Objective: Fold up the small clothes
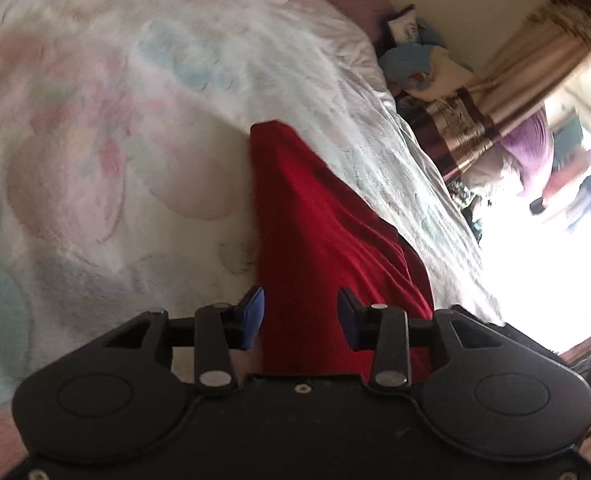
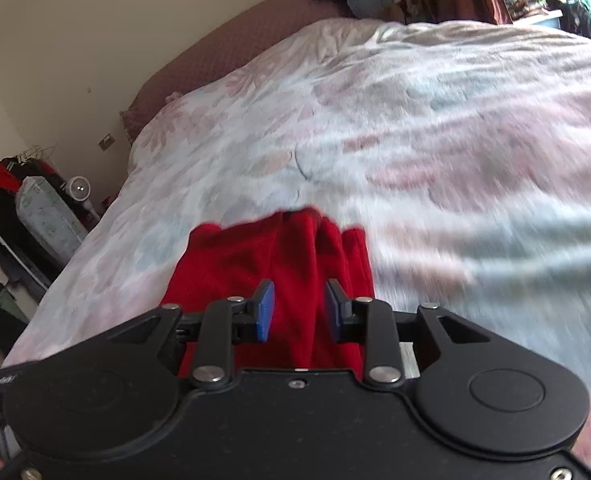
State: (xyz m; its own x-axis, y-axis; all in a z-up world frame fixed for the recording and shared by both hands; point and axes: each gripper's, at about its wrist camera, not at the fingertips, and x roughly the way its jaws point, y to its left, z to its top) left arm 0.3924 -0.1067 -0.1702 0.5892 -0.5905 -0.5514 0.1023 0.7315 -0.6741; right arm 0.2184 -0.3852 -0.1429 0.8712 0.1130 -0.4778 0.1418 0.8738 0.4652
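The left gripper and right gripper each stand part-open with the soft red knit garment between the pads; a firm grip cannot be confirmed. From each gripper the garment's long axis runs straight ahead, over the pale floral bedspread beyond.
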